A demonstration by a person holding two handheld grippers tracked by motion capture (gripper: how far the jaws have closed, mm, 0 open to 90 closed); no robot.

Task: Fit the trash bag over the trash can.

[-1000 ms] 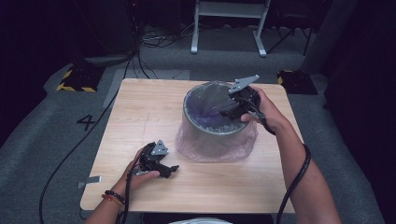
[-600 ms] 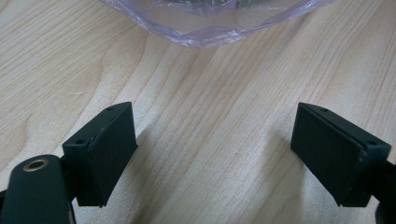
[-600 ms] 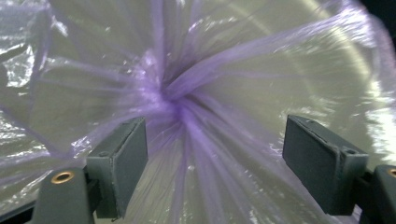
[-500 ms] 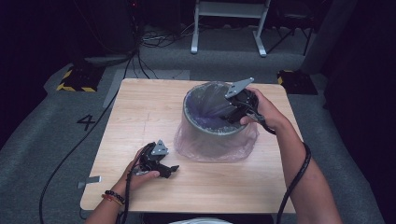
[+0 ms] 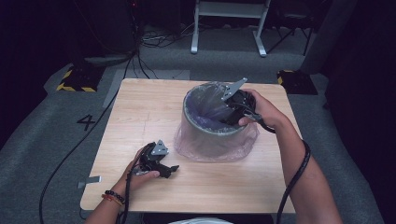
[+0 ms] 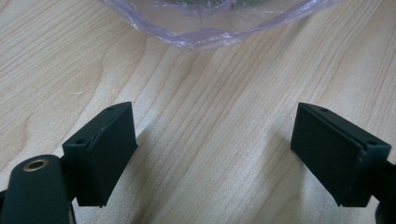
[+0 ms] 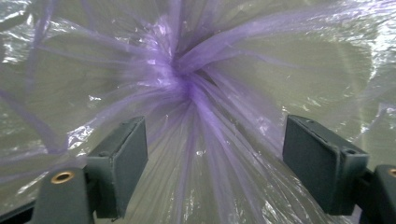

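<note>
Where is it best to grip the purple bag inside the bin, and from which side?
Probably the gathered knot of the bag at the bottom of the bin, from above. The pleats bunch there, and the right gripper already points at it, jaws open.

A single black numeral "4" point(image 5: 87, 122) is marked on the grey carpeted floor point(image 5: 56, 140), just off the left edge of the wooden worktop point(image 5: 140, 107). Farther back on the floor, a dark base wears yellow-and-black hazard stripes point(image 5: 70, 87). No other text, label or brand can be read.
</note>
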